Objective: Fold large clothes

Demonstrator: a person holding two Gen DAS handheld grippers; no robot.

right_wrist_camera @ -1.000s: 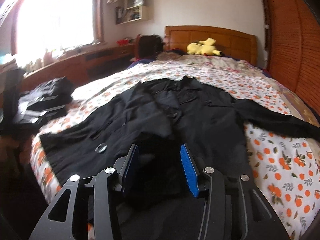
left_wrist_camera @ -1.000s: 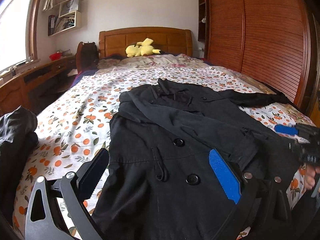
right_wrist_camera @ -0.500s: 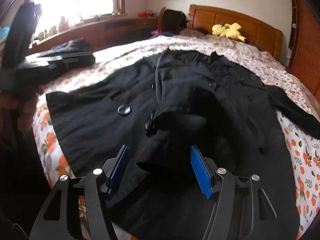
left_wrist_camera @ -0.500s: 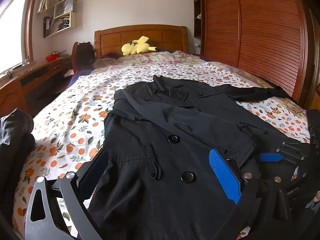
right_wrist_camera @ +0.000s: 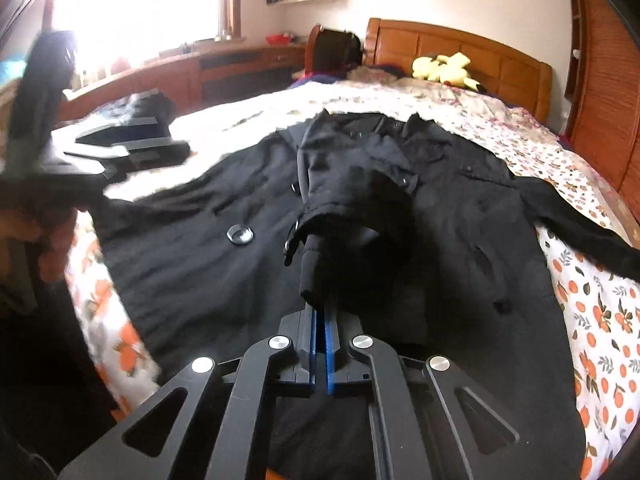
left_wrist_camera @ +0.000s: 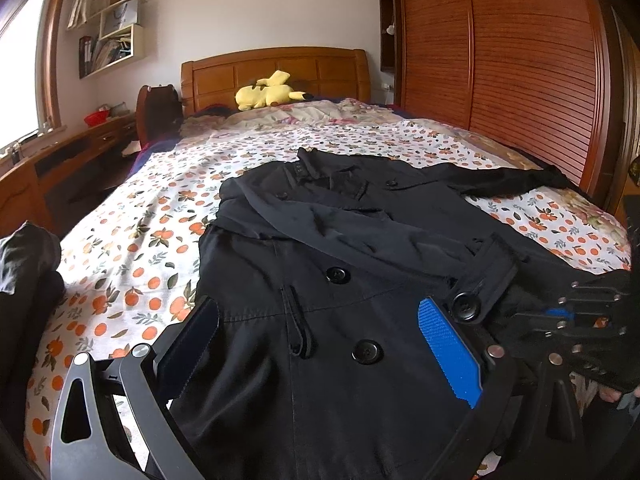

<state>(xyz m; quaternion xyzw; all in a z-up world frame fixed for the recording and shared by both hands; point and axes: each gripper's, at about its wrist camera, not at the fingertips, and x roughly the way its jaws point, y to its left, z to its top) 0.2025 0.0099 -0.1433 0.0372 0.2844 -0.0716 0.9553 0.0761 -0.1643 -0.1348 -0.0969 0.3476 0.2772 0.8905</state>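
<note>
A black buttoned coat lies spread on the bed, collar toward the headboard, one sleeve folded across its front and the other stretched to the right. My left gripper is open above the coat's lower front. My right gripper is shut on the cuff of the folded sleeve and holds it raised above the coat. The right gripper also shows at the right edge of the left wrist view; the left gripper shows at the left of the right wrist view.
The bed has an orange-print sheet and a wooden headboard with a yellow plush toy. A wooden wardrobe stands on the right, a desk under the window on the left. Dark clothing lies at the bed's left edge.
My right gripper has closed on the sleeve cuff and lifted it; it was open around the cuff half a second ago. My left gripper has stayed open over the coat's front.
</note>
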